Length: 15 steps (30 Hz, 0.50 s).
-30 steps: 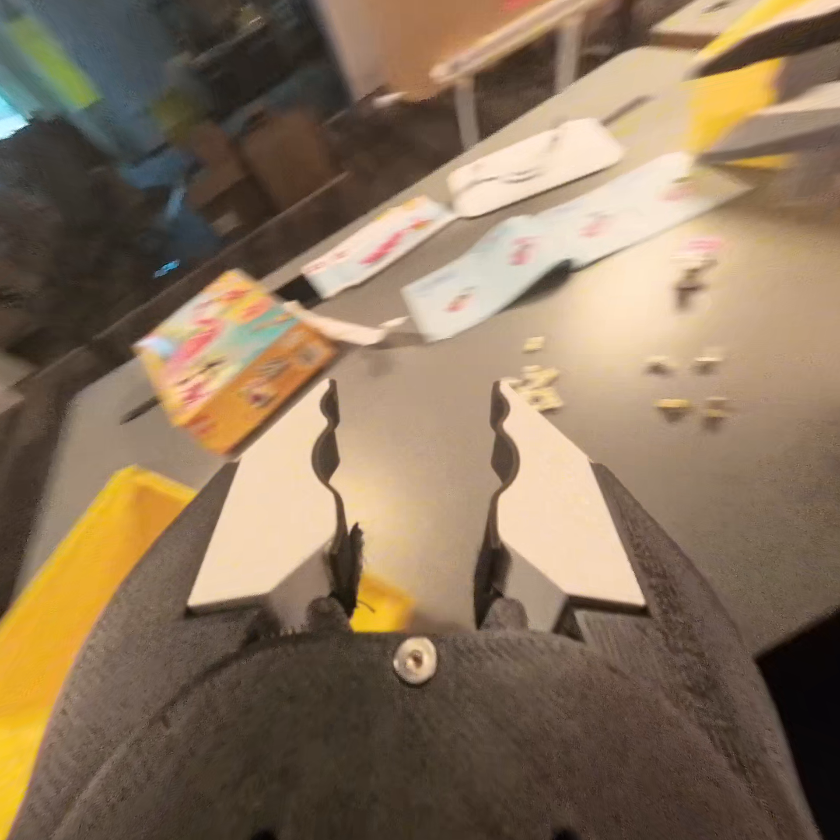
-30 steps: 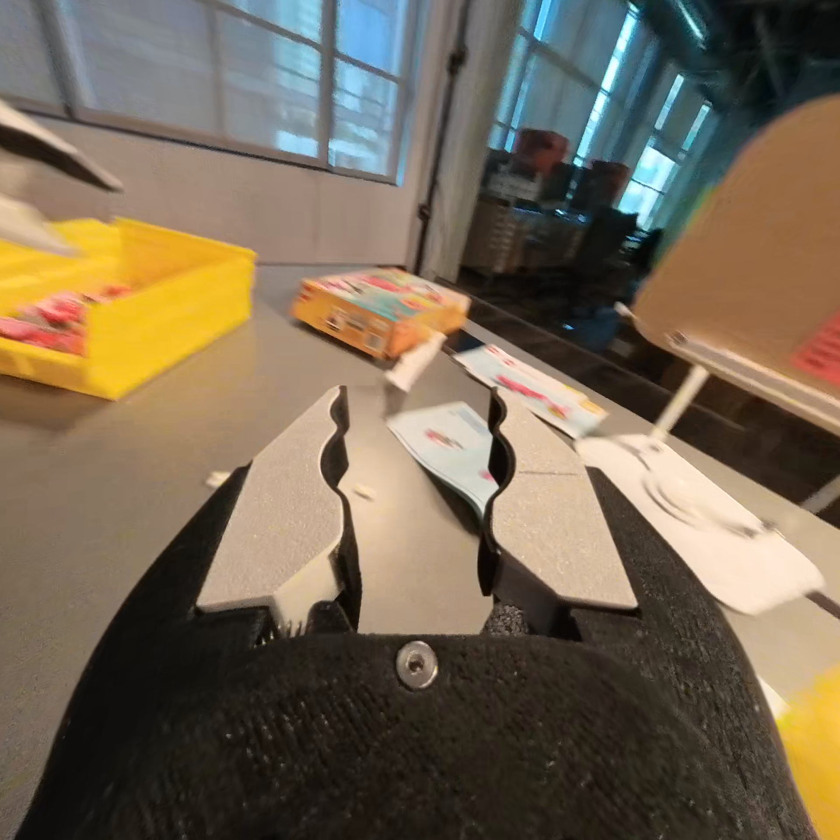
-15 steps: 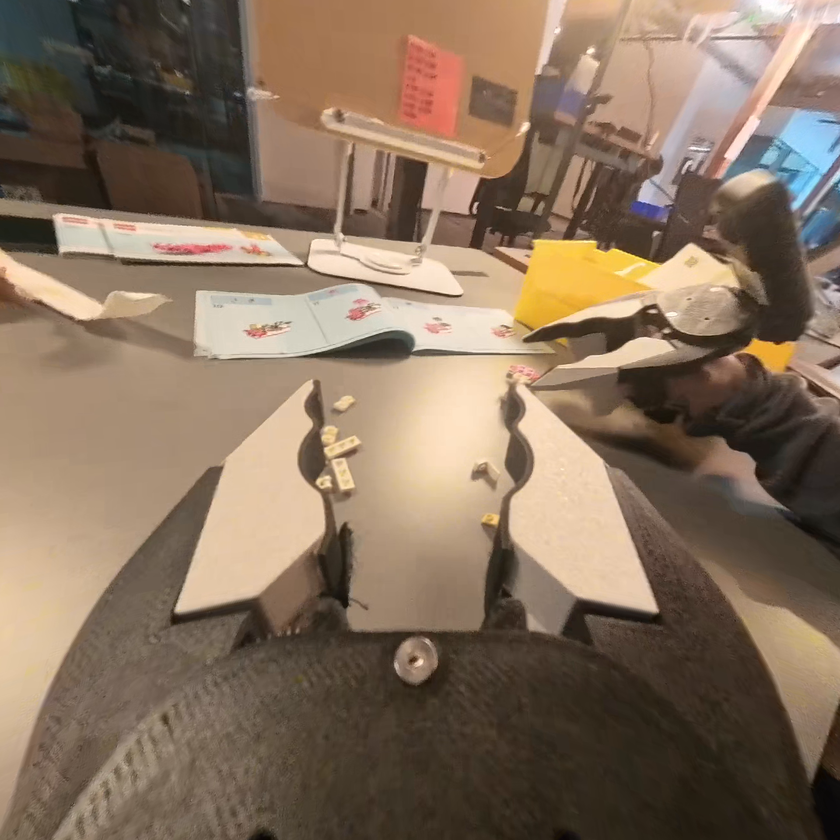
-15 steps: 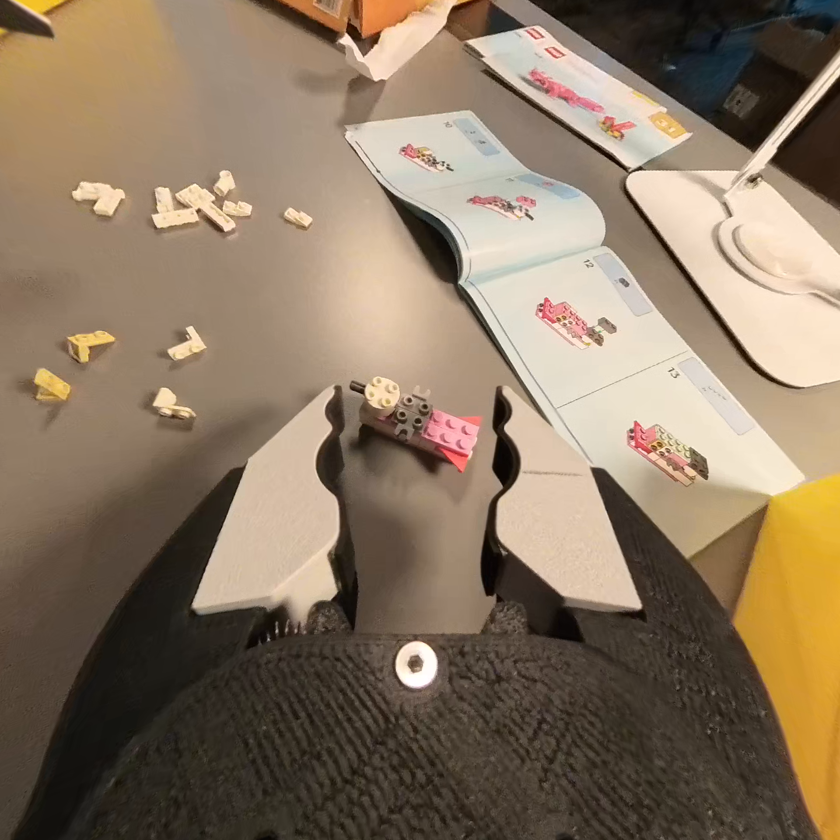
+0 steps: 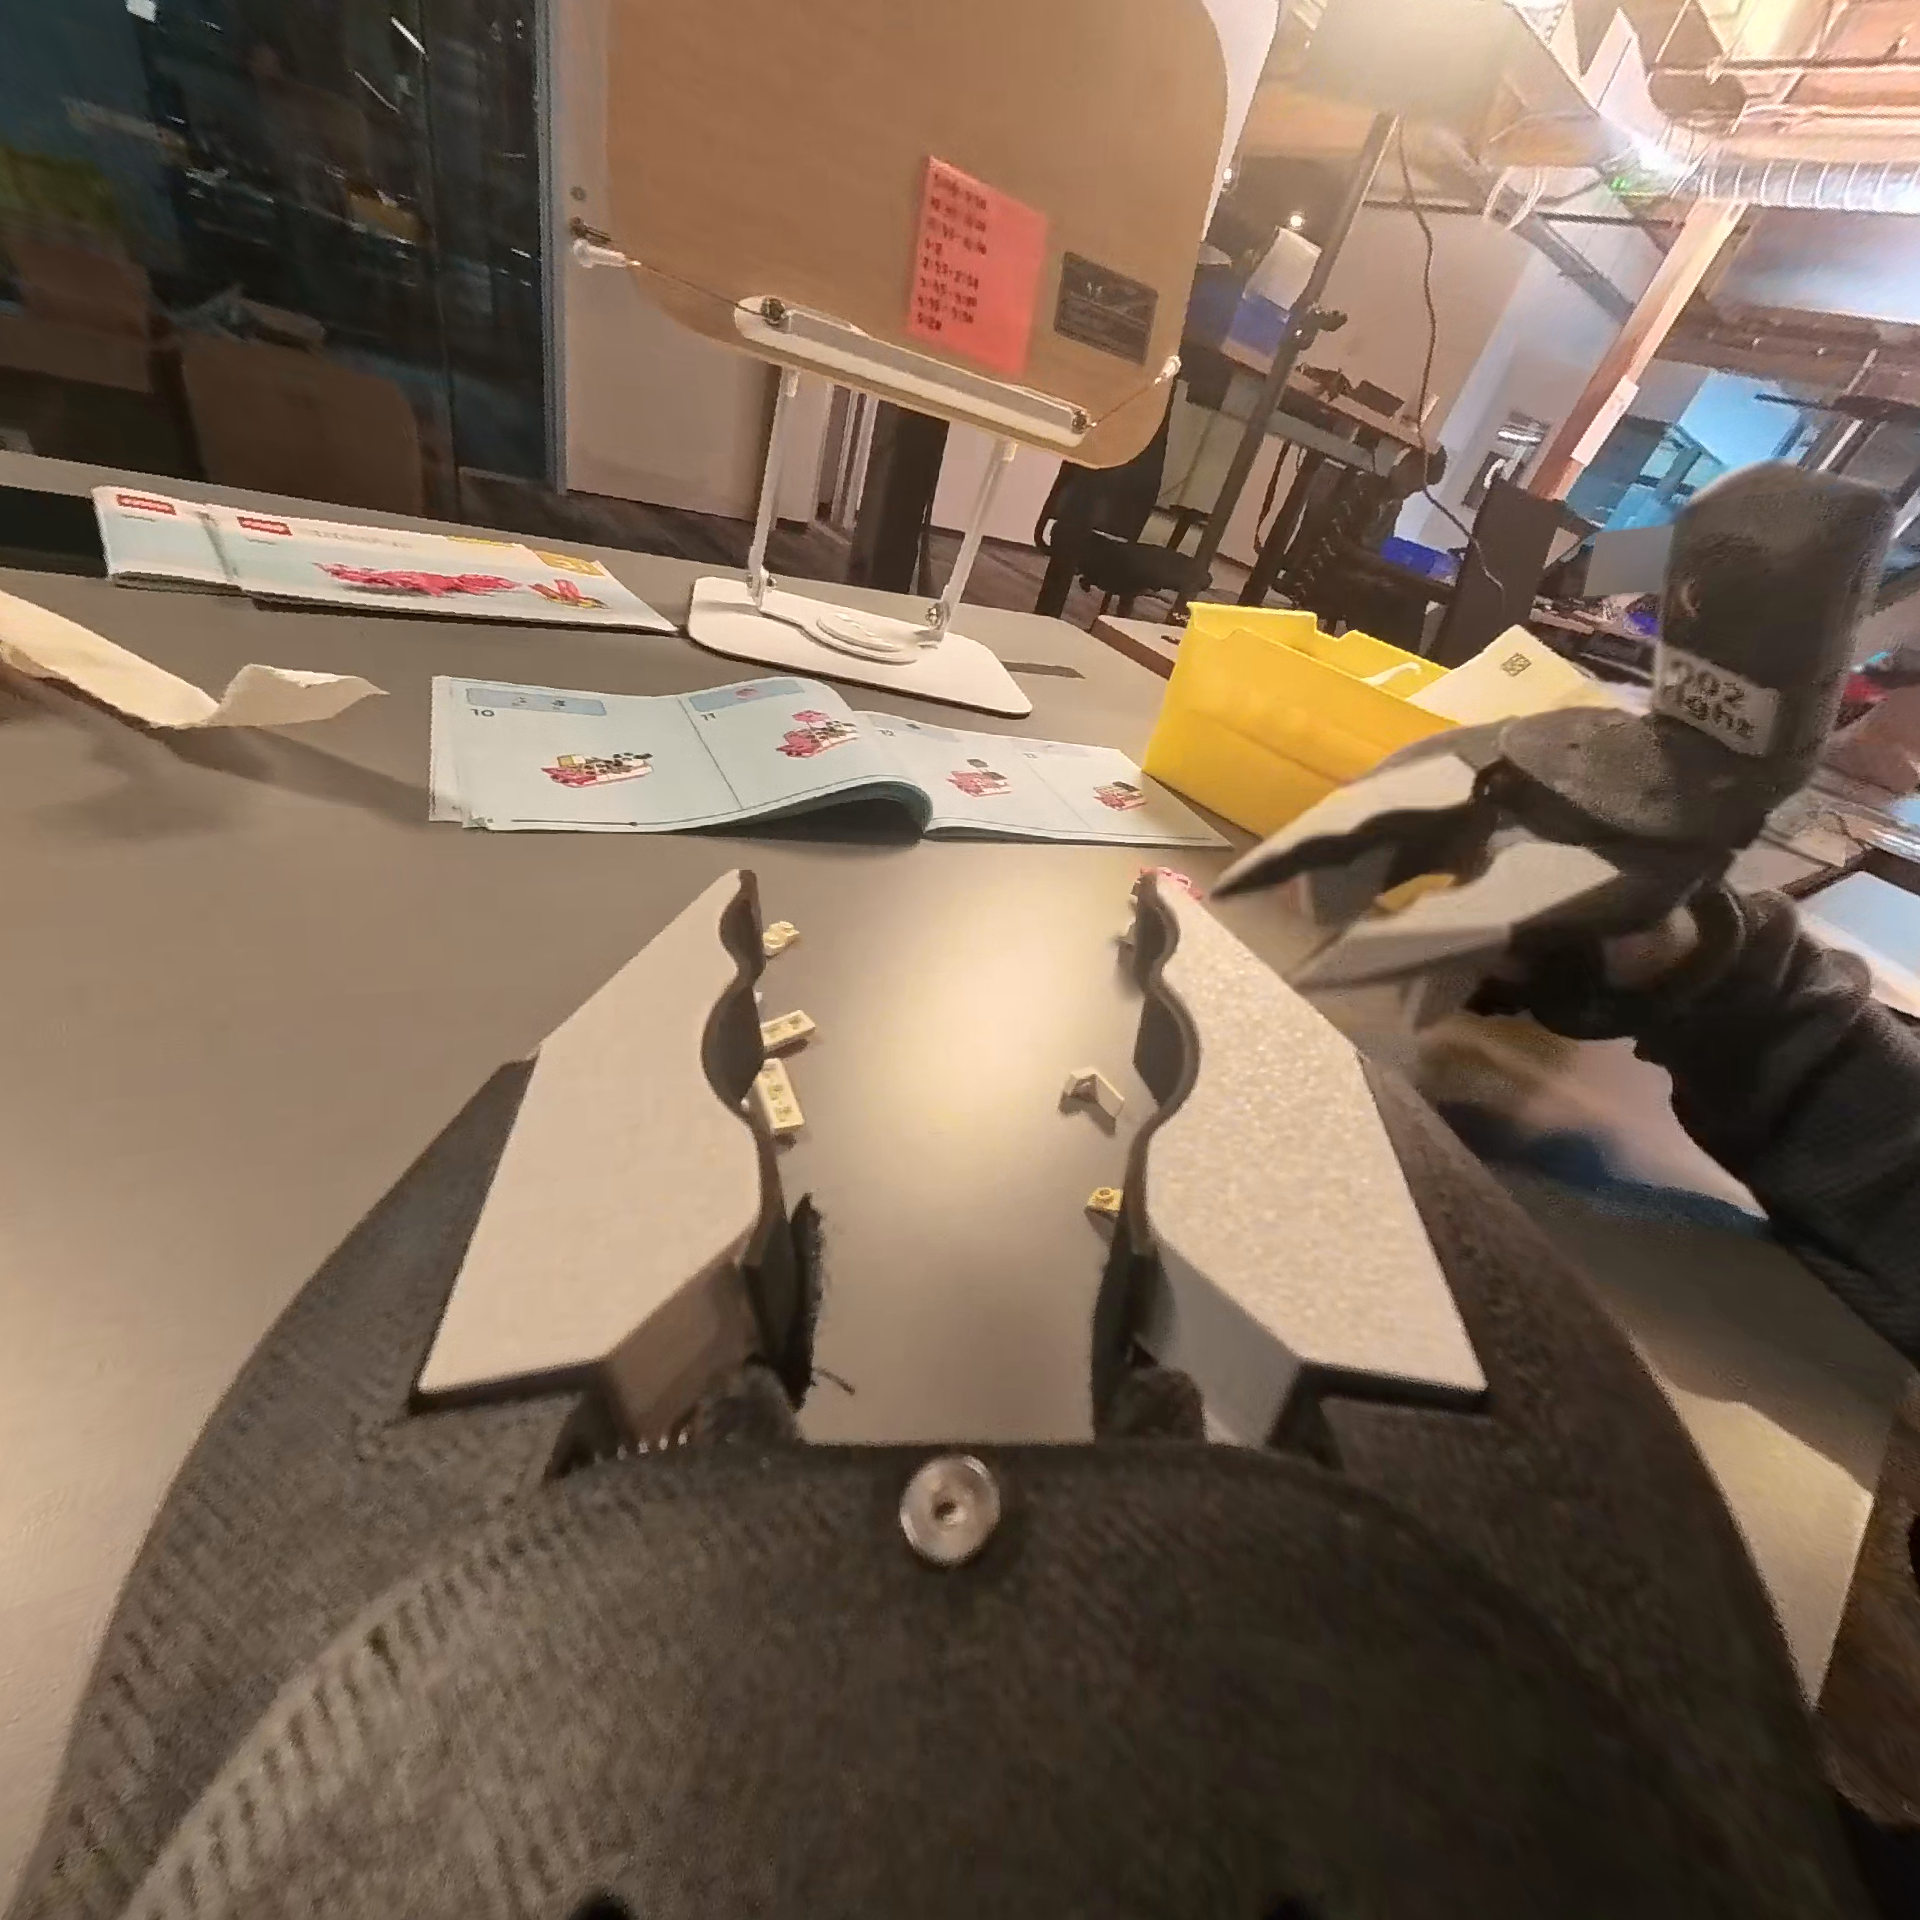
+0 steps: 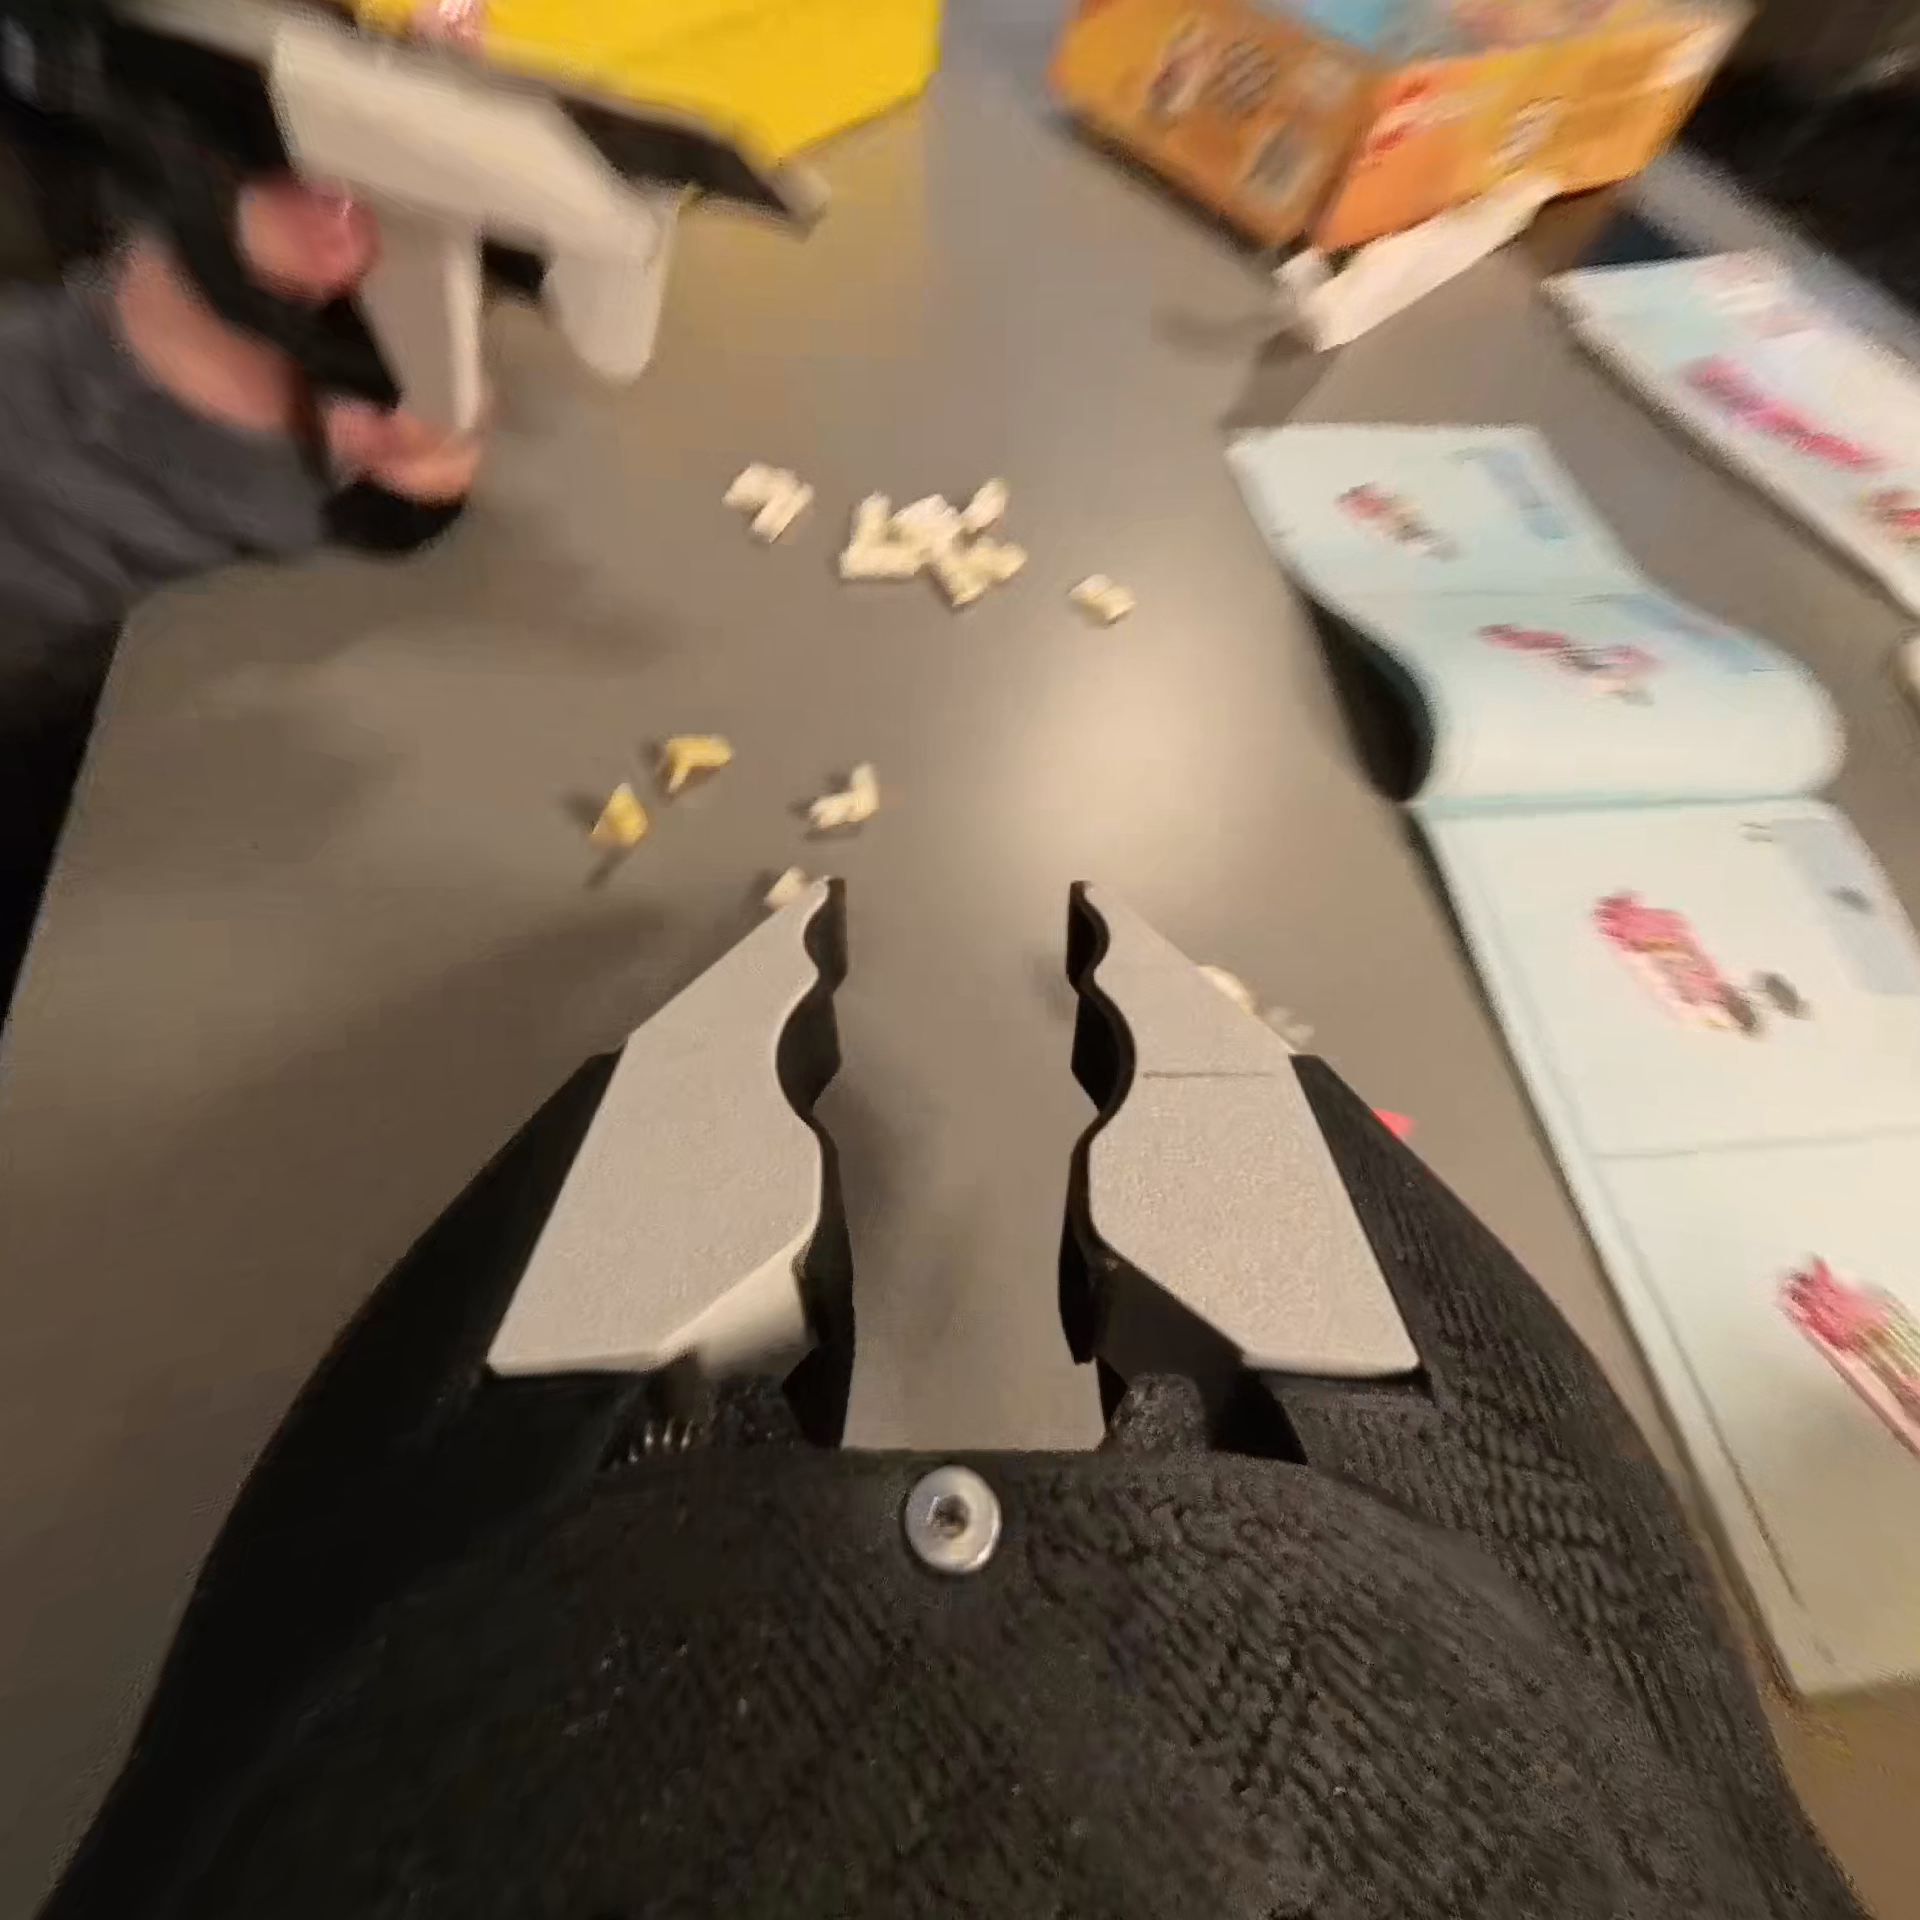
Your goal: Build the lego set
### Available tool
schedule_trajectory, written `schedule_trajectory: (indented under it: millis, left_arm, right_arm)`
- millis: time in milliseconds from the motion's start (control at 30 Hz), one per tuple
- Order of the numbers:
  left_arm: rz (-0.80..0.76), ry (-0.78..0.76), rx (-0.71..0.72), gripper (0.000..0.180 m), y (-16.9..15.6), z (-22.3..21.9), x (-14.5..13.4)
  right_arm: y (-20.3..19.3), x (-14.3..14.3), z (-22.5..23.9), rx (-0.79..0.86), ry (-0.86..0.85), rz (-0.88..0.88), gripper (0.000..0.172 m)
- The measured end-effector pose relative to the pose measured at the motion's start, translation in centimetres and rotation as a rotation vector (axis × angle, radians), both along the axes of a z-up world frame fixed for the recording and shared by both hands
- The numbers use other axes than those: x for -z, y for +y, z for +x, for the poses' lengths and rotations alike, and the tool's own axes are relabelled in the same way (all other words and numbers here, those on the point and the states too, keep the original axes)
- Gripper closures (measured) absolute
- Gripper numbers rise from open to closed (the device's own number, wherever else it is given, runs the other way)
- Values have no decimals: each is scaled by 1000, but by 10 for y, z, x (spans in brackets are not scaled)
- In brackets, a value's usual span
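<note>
My left gripper [image 5: 943,894] is open and empty, low over the dark grey table [image 5: 260,987]. Small white bricks [image 5: 784,1029] lie on the table between and beside its fingers, none touched. A small pink brick model [image 5: 1166,878] peeks out behind its right fingertip. My right gripper [image 6: 953,894] is open with only bare table between its pads; it also shows at the right of the left wrist view [image 5: 1262,935]. White and red bits of the model [image 6: 1247,1003] show beside its right finger. The left gripper [image 6: 540,332] appears blurred at the upper left of the right wrist view.
An open light-blue booklet [image 5: 727,758] [image 6: 1558,644] lies ahead. A second booklet [image 5: 364,561], torn paper [image 5: 260,691], a wooden board on a white stand [image 5: 862,655] and a yellow bin [image 5: 1268,717] stand behind. An orange box [image 6: 1351,94] and loose cream and yellow bricks [image 6: 935,540] lie far off.
My right gripper's jaws narrowed without taking anything; it slid left, so the pink model that lay between its fingertips now lies beside its right finger. The left gripper moved slightly nearer the bricks.
</note>
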<state>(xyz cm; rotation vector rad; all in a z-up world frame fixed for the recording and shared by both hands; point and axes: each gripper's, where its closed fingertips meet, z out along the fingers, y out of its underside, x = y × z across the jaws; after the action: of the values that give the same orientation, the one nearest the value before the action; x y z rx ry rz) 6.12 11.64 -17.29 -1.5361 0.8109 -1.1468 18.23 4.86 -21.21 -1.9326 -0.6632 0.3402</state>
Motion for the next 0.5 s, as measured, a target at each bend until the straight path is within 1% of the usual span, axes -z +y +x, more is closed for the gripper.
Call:
schedule_trajectory:
  millis: [33, 67, 100, 133, 200, 267, 300, 400, 500]
  left_arm:
    - [-4, -5, -2, 109, 1, 0, 0]
    - [-8, -8, -2, 109, 1, -1, 0]
    - [-11, -8, -1, 109, 1, -1, 0]
    - [-10, -7, 1, 109, 1, 0, 0]
    - [-1, 0, 2, 110, 0, 0, 0]
    - [11, 8, 1, 110, -1, 1, 0]
    - [15, 11, 0, 110, -1, 1, 1]
    - [22, 10, -4, 111, -1, 1, 0]
    - [26, 8, -7, 111, -2, 0, 0]
  right_arm:
    - [6, -9, 14, 90, 45, 17, 129]
    - [12, -13, 32, 194, 53, 21, 122]
    - [16, -13, 51, 309, 26, 22, 114]
    - [18, -12, 65, 401, -3, 17, 112]
    - [20, -12, 69, 495, 7, -4, 101]
    - [21, -9, 56, 502, -2, -27, 86]
    - [21, -5, 48, 483, -40, -39, 82]
    - [24, 12, 38, 477, -179, -69, 80]
    - [29, 22, 34, 489, -224, -74, 80]
